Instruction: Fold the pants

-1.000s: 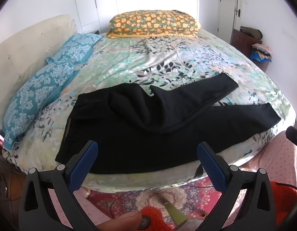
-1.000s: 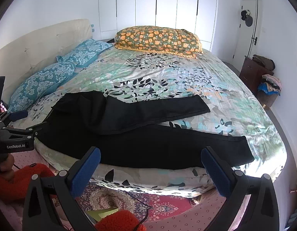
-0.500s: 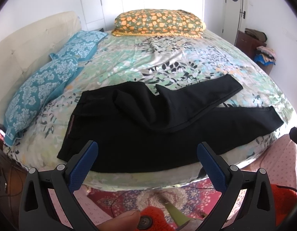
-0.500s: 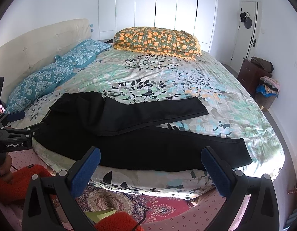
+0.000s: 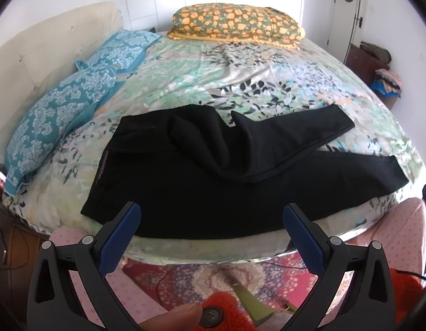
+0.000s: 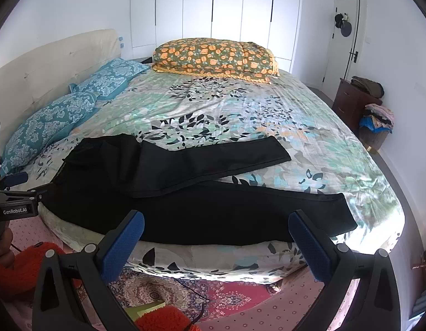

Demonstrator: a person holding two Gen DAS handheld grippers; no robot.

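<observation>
Black pants [image 5: 201, 182] lie along the near edge of the bed, waistband at the left, legs running right. One leg lies along the bed edge; the other crosses over it and angles toward the far right [image 6: 213, 160]. My left gripper [image 5: 211, 237] is open and empty, hovering just short of the bed edge near the waist end. My right gripper [image 6: 215, 242] is open and empty, in front of the near leg. The left gripper also shows at the left edge of the right wrist view [image 6: 16, 193].
The bed [image 6: 240, 110] has a floral sheet, two blue pillows [image 5: 61, 110] at the left by the headboard and an orange-flowered pillow [image 6: 213, 58] at the far end. A patterned rug [image 6: 213, 295] lies below. A dresser with clothes [image 6: 362, 102] stands at the right.
Both grippers have lifted and edged a little closer to the bed; the view of the pants has shifted down slightly. The pants have not moved.
</observation>
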